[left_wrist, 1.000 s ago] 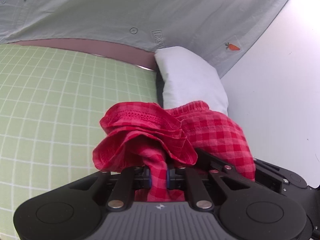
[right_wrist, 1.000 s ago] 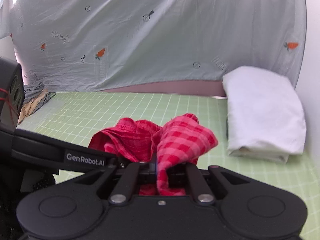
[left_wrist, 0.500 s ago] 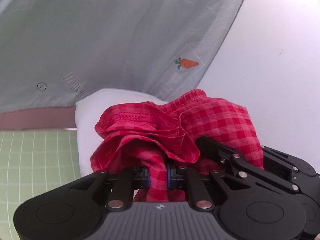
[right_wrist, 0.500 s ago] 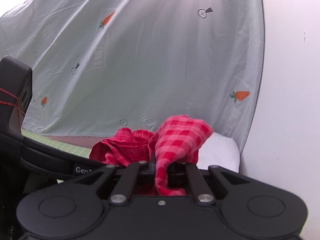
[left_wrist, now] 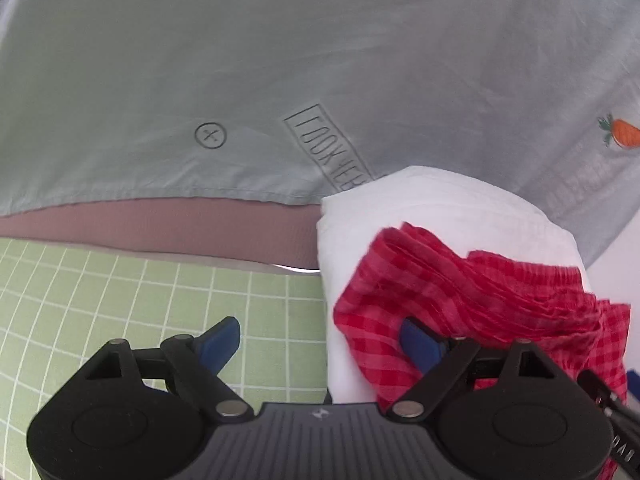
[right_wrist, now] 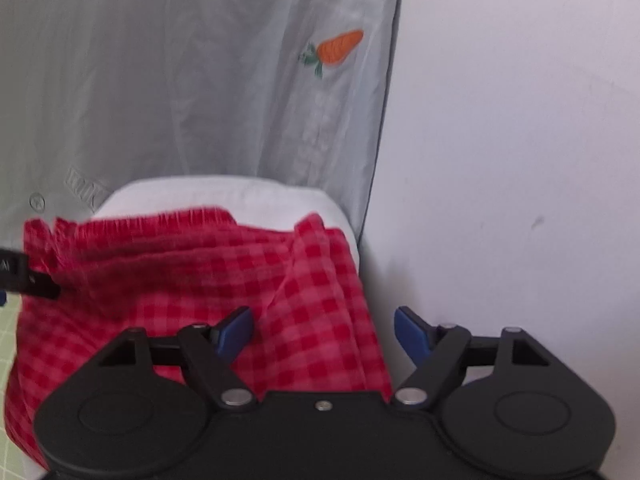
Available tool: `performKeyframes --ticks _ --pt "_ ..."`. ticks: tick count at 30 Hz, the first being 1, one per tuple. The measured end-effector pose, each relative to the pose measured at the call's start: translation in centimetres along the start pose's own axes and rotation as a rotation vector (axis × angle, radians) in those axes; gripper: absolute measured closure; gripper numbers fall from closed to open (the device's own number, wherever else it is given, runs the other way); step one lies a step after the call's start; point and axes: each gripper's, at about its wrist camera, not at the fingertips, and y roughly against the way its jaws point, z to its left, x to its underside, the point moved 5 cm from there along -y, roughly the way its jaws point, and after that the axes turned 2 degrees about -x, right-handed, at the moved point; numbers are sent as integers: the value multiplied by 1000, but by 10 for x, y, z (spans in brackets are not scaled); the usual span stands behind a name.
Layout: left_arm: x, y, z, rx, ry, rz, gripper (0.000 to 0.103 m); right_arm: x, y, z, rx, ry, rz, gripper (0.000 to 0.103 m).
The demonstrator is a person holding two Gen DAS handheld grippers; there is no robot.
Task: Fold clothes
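— Counting first: how many garments are seen, and how many grippers?

— Two garments are counted. One red checked garment (left_wrist: 472, 300) is laid folded on top of one folded white garment (left_wrist: 440, 208), which rests on the green grid mat (left_wrist: 120, 288) at its far right corner, beside the white wall (right_wrist: 520, 160). One grey sheet with carrot prints (left_wrist: 280, 60) is hung behind. Two grippers are seen, each with two blue fingertips.

— How are the jaws held?

— Both pairs are spread wide apart and nothing is clamped. The left gripper (left_wrist: 320, 340) is placed with one fingertip (left_wrist: 220, 340) over the mat and the other against the red cloth's near edge. The right gripper (right_wrist: 324, 330) is placed with one fingertip (right_wrist: 236, 330) over the red cloth and the other before the wall.

— What is changed from half a second ago?

— Then, both jaws were shut on bunched red cloth held up in the air. Now the cloth is released and is spread flatter on the white pile
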Motion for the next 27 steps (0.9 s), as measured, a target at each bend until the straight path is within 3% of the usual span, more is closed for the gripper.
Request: performKeyframes --ticks 2,4,8,9,21,27 --pt "-1 17 9 -19 10 -31 14 8 8 -1 15 -3 4 24" --pt "-3 33 17 -37 19 -62 12 9 24 -1 28 -20 -18 15" --pt "4 77 27 -22 -19 -115 5 7 69 -4 -8 -78 -56 15" --pt "12 91 28 -10 -35 -125 0 7 82 -4 -19 -89 -60 15" --pt "131 220 37 115 -151 -76 0 56 215 4 -51 -86 -22 0" --pt "166 252 44 110 -192 -74 0 92 270 6 -45 -72 9 0"
